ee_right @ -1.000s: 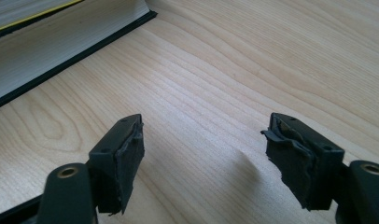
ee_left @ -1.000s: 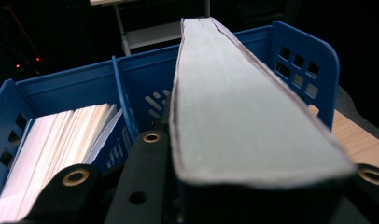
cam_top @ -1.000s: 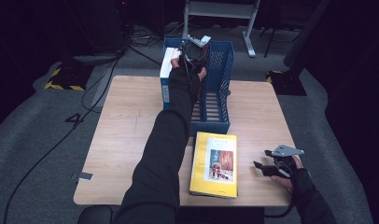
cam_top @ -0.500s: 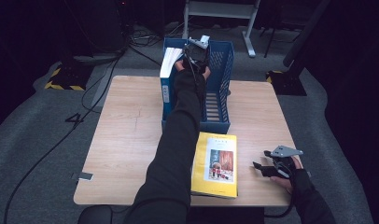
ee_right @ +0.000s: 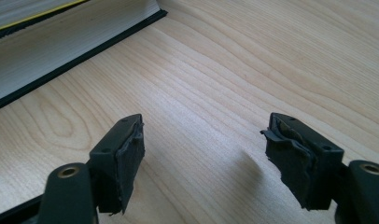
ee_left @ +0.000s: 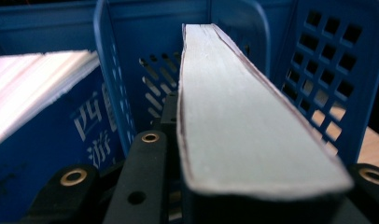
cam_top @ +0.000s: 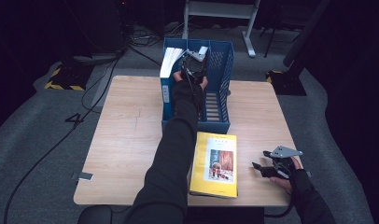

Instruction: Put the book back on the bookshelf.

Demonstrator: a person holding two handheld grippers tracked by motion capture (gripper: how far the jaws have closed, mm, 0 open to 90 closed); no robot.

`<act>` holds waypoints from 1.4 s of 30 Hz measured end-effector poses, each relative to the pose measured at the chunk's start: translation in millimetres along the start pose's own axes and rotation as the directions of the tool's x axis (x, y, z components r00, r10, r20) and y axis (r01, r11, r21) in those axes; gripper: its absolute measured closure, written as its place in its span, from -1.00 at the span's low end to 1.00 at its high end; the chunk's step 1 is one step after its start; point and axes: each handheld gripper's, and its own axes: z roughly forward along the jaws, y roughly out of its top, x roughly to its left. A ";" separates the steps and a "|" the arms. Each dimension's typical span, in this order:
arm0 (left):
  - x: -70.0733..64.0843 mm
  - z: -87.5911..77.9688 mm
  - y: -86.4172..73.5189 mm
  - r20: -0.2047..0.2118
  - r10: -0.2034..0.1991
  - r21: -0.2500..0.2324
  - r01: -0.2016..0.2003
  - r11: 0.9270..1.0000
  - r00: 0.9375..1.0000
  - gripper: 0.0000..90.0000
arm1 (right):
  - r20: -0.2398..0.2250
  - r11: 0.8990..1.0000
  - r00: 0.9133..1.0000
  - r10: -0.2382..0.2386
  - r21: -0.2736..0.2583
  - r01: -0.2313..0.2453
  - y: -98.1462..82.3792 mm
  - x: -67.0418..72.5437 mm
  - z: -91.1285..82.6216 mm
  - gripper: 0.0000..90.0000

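**Wooden table, blue rack, one book gripped**

Wood-grain table (cam_top: 131,135) carries the blue rack (cam_top: 222,70). Your left gripper (cam_top: 193,63) pinches a thick book (ee_left: 234,116) upright inside the rack's compartment. Your right gripper (ee_right: 204,154) rests spread, empty, near the yellow book (cam_top: 215,163).

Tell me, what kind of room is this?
Probably a recording studio or lab, not a home. A lone wooden table stands on grey carpet with dark surroundings, cables trail across the floor, and black-and-yellow hazard tape marks one spot. A person files books into a blue rack.
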 end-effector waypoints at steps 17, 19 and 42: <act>10.7 -18.1 -15.3 0.087 0.042 0.011 -0.043 0.999 0.995 0.60 | 0.000 1.000 1.000 -0.006 0.013 0.006 -0.5 0.8 1.2 -0.35; 11.7 -20.7 -16.7 0.095 0.056 0.017 -0.058 0.998 0.994 0.59 | 0.001 1.000 1.000 -0.006 0.014 0.006 -0.5 0.4 1.2 -0.35; 15.8 -37.0 -18.0 0.204 0.132 0.129 -0.161 0.979 0.970 0.16 | -0.003 1.000 1.000 -0.019 0.021 0.019 0.2 2.7 3.1 -0.35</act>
